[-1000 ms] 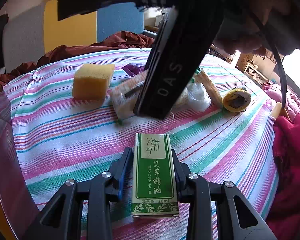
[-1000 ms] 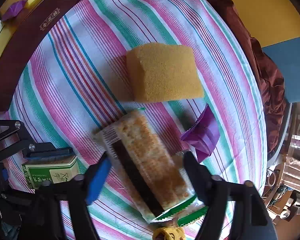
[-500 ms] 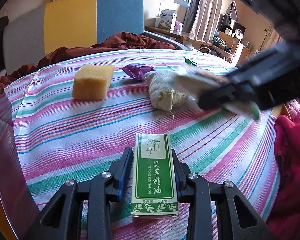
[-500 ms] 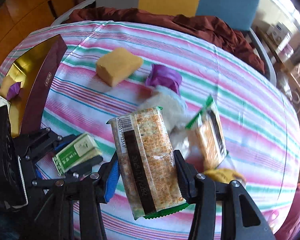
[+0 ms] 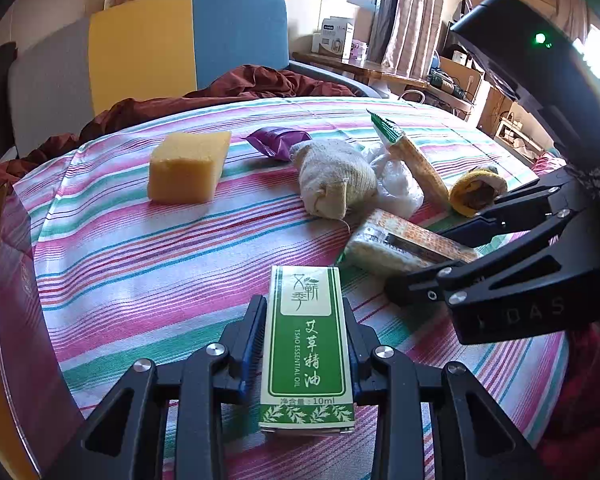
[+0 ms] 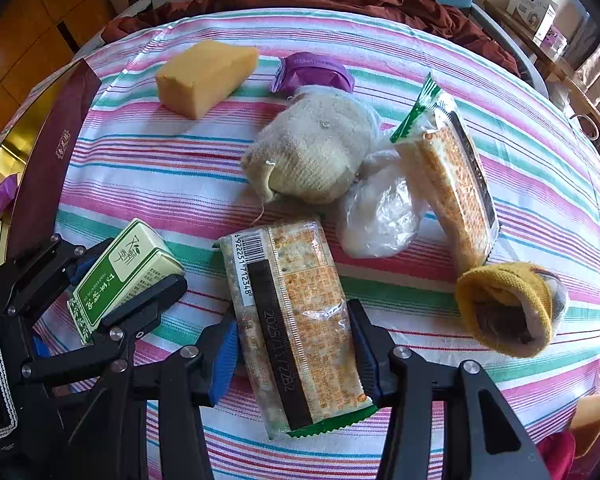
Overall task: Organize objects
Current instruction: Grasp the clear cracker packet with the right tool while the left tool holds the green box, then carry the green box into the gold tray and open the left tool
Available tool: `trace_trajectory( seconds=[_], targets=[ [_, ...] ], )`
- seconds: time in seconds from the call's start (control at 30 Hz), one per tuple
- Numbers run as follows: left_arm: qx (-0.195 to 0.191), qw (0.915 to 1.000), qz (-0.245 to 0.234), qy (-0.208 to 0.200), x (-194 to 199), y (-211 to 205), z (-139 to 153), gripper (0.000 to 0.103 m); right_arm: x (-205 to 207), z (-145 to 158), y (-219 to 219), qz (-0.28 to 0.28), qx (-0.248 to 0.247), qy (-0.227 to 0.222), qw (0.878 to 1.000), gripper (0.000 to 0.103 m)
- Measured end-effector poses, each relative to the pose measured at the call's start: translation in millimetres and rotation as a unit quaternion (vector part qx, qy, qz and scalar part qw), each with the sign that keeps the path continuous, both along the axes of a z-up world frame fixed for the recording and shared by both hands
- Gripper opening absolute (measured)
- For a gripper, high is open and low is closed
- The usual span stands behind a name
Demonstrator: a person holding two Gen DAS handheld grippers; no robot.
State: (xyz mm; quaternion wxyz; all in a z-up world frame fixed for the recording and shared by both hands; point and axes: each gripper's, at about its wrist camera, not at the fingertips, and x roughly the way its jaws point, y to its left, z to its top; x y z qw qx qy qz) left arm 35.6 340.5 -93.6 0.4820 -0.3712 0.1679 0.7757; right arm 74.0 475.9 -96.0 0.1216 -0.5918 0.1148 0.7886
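The left tool (image 5: 306, 350) pinches the green essential oil box (image 5: 309, 344), and the right tool (image 6: 296, 346) has just closed on a cracker pack (image 6: 296, 320) beside it. Both hang just above the striped worktop (image 6: 148, 168). Keep squeezing gently so the crackers don't break.

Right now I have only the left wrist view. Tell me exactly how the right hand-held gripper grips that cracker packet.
Observer: The right hand-held gripper has just been closing. Its blue pads now clamp both long sides of the clear-wrapped rectangular cracker packet, barcode end pointing away.
Operator: Report what lies past the table's left edge.
Observer: An open maroon cardboard box with gold lining, beside the left hand-held gripper and its green essential-oil carton.
Operator: Say what's inside it.
Observer: A small purple foil packet lies on the gold lining.
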Motion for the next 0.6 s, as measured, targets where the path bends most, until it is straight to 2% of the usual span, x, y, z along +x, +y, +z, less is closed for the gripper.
trace_trajectory(
  seconds=[0.17,0.37,0.43,0.6],
  targets=[
    [-0.012,0.9998,0.006,0.014,3,0,1,0.031,-6,0,-2,0.019,0.015,0.007,1.0,0.051],
    [-0.015,0.9998,0.014,-0.001,10,-11,7,0.031,-11,2,-3,0.029,0.025,0.008,0.999,0.051],
    [-0.005,0.9998,0.01,-0.015,13,-15,15,0.031,-12,3,-3,0.03,0.028,0.008,0.999,0.051],
    [0.036,0.9992,0.011,-0.013,16,-37,55,0.031,-15,5,-2,0.031,0.031,0.008,0.999,0.051]
  ],
)
